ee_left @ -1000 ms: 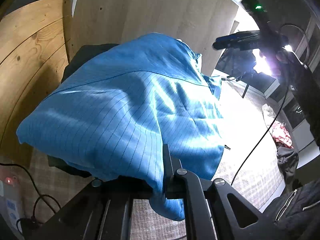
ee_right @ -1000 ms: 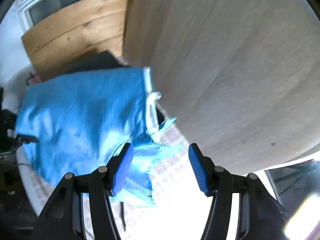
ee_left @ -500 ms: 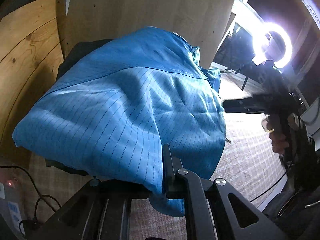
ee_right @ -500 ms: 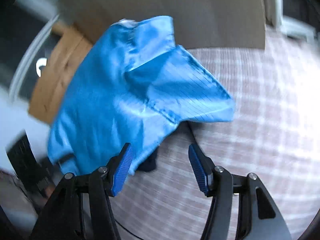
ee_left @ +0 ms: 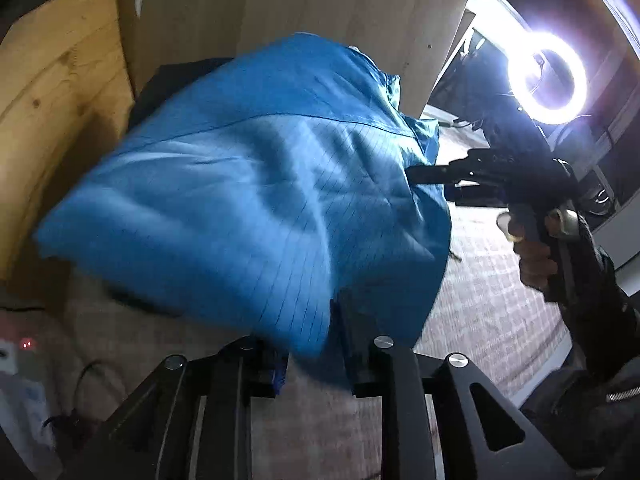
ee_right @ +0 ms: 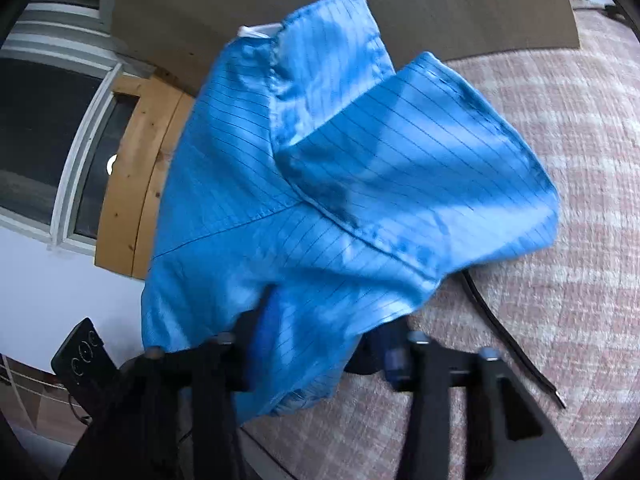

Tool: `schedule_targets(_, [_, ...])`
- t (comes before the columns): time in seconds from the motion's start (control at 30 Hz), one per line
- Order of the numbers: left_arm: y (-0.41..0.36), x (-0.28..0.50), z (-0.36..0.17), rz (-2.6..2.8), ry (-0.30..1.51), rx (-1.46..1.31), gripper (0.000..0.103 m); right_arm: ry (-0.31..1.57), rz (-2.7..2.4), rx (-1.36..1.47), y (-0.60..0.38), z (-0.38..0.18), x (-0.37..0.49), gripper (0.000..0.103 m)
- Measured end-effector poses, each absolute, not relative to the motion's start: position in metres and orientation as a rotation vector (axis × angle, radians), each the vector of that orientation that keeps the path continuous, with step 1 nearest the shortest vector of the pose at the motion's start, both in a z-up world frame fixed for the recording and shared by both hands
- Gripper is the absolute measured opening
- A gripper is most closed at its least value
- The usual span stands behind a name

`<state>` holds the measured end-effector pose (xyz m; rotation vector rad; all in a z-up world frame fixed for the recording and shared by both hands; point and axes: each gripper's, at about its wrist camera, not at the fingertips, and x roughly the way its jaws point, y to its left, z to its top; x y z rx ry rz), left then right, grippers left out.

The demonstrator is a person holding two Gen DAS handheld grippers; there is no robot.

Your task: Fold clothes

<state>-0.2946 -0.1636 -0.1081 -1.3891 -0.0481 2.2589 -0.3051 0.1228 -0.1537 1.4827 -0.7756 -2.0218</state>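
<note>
- Left gripper (ee_left: pixel 316 356) low in its own view, black angular fingers, jaws just eased apart a little; the hem of the blue jacket (ee_left: pixel 248 208) hangs down between them, though whether the pads bite on it I cannot tell, the edge is blurred.
- The jacket is thin, slick, slightly shiny cloth with fine dark pinstripes and a stitched seam across it. It lies in a puffed, creased mound straight ahead of the left gripper, spreading up and away from the fingertips.
- Under it, a woven rug (ee_left: pixel 492 312) in pale pink and cream checks, nubbly in texture, running off to the right of the left gripper.
- Beyond the jacket stands a smooth pale wood panel (ee_left: pixel 320 4); to its left, knotty yellow pine boards (ee_left: pixel 60 80).
- Up right of the left gripper, a glaring round ring light (ee_left: pixel 548 76).
- Right gripper (ee_right: pixel 324 344), seen from its own camera: black fingers with blue pads, jaws just narrowing, a lower fold of the jacket bunched between them; the picture is smeared there, so I cannot tell if they pinch it.
- In the left view that right gripper pokes in level at the jacket's right edge, a hand (ee_left: pixel 536 252) wrapped round its grip.
- A flat black strap (ee_right: pixel 516 352) lies on the rug, right of the right gripper.
</note>
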Motion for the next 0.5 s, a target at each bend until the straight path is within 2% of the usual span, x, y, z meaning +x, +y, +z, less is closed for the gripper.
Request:
schedule_targets(0.1, [-0.182,-0.291,-0.069,2.299,0.033,-1.340,0.029,-0.758,-2.033,1.459,0.124,-0.149,-0.300,0.034])
schedule_targets(0.23, [-0.187,-0.333,-0.011,2.384,0.155,-1.252,0.036,-0.803,-1.998,1.456,0.133,-0.155,-0.315,0.034])
schedule_targets(0.33, [-0.165,-0.389,0.012,2.360,0.287,-1.198,0.051,-0.823,-1.984,1.463,0.138,-0.162,-0.319,0.036])
schedule_targets(0.5, [-0.124,-0.472,-0.038,2.172,0.439,-1.394,0.052,-0.812,-2.003,1.453,0.139,-0.161,-0.318,0.036])
